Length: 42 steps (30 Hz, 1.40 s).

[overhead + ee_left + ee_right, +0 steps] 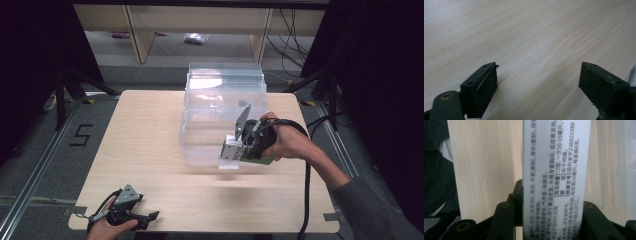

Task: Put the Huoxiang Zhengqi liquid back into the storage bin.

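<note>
A small white medicine box (pixel 230 152) with black printed text and a green side is held over the table, just in front of the clear plastic bin (pixel 225 92). My right gripper (pixel 241 149) is shut on this box. In the right gripper view the box (pixel 556 170) stands upright between the two black jaws of my right gripper (pixel 554 205). My left gripper (pixel 148 218) lies low at the table's near left corner, held by a hand. In the left gripper view my left gripper (pixel 539 75) is open wide, with bare wood between its jaws.
The light wooden table (pixel 145 140) has free room on its left half and along the front. The clear bin stands at the back centre, near the far edge. Black cables trail off the right side. Dark floor surrounds the table.
</note>
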Available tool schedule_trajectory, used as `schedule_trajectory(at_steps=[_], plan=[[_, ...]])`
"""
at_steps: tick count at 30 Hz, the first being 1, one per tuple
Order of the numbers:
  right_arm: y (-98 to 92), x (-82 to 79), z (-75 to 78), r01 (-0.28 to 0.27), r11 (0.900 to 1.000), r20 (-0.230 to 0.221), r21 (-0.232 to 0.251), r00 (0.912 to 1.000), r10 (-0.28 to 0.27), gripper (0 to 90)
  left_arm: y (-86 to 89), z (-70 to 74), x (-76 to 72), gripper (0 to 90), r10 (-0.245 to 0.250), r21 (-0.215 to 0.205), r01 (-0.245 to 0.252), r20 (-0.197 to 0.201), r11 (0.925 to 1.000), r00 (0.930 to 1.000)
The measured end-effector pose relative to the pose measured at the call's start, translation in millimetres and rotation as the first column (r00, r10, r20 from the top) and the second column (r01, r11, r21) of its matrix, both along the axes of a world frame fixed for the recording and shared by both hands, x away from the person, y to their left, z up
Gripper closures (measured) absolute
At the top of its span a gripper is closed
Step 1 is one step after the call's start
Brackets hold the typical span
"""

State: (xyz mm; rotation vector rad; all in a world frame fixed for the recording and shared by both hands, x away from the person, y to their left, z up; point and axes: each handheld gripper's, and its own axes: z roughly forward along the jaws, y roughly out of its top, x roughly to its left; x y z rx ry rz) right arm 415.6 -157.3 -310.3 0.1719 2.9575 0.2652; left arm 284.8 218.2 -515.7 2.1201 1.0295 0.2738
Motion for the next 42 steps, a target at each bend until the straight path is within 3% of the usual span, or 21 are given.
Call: schedule_trajectory(at_steps=[2,4,5,8,9,12,13,17,18,21,23,24,29,35,36,38,42], plan=[[-0.4,1.3,4.6,0.004,1.0,0.001,-0.012,1.0,-0.004,65.1,0.6,0.2,0.1,14.9,-0.003,0.005,0.003,0.0,1.0,1.0],[-0.4,5.7,7.1,-0.039,0.999,0.016,-0.007,0.9991,0.039,65.0,-0.4,-0.3,-0.4,14.9,0.006,-0.016,-0.006,0.0,0.9999,1.0],[-0.5,5.4,8.5,-0.004,1.0,0.004,-0.011,1.0,0.004,65.0,0.6,0.1,0.0,14.9,0.0,0.001,0.0,0.003,1.0,1.0],[-0.7,12.6,9.3,-0.009,1.0,0.004,-0.014,1.0,0.009,64.9,0.6,0.1,0.1,14.9,-0.004,0.004,0.004,0.0,1.0,1.0],[-0.7,16.8,9.4,-0.046,0.999,0.011,-0.011,0.9989,0.046,64.9,0.8,0.1,0.2,14.9,-0.002,0.003,0.002,0.001,1.0,1.0],[-2.4,24.0,9.1,-0.001,1.0,0.011,-0.01,0.9999,0.001,65.0,0.5,-0.2,0.0,14.9,-0.003,0.001,0.003,0.003,1.0,1.0],[-2.6,28.4,8.8,-0.026,1.0,0.016,-0.011,0.9995,0.027,64.9,0.7,0.0,0.3,14.9,-0.004,0.004,0.004,0.001,1.0,1.0],[-4.3,39.9,8.1,0.013,1.0,0.015,0.0,0.9998,-0.013,64.9,0.6,-0.1,0.1,14.9,-0.002,0.002,0.002,0.0,1.0,1.0],[-4.5,44.5,7.1,-0.005,1.0,0.012,0.002,0.9999,0.005,64.9,0.3,-0.3,0.0,14.9,0.003,-0.004,-0.003,0.0,1.0,1.0],[-5.8,54.6,2.3,-0.01,1.0,0.015,0.002,0.9998,0.01,64.9,-0.5,-0.8,-0.6,14.9,0.003,-0.025,-0.003,-0.001,0.9997,1.0],[-7.0,61.0,-2.4,0.001,1.0,0.008,-0.006,1.0,0.0,64.9,0.6,-0.3,-0.2,14.9,-0.002,-0.002,0.002,0.002,1.0,1.0],[-7.6,65.2,-4.6,-0.022,1.0,0.012,-0.004,0.9997,0.022,64.9,0.6,-0.1,-0.1,14.9,-0.003,-0.001,0.003,0.0,1.0,1.0],[-10.2,78.3,-13.4,0.01,1.0,-0.011,-0.011,0.9999,-0.01,64.9,0.3,-0.3,-0.2,14.9,0.002,-0.007,-0.002,0.0,1.0,1.0],[-14.1,94.2,-28.2,-0.011,1.0,-0.031,-0.025,0.9995,0.011,64.9,0.3,-0.3,-0.2,14.9,0.0,-0.006,0.0,-0.001,1.0,1.0],[-15.1,96.4,-31.1,-0.01,0.999,-0.051,-0.036,0.9987,0.008,64.8,0.3,-0.3,-0.3,14.9,-0.001,-0.006,0.001,-0.002,1.0,1.0],[-16.9,100.3,-36.1,-0.005,0.999,-0.043,-0.047,0.9991,0.003,64.8,0.6,-0.5,0.3,14.9,-0.009,0.0,0.009,0.0,1.0,1.0],[-20.8,105.5,-43.1,0.022,0.999,-0.053,-0.045,0.9983,-0.025,64.8,-0.9,-1.0,-0.5,14.9,0.004,-0.026,-0.004,-0.004,0.9997,1.0]])
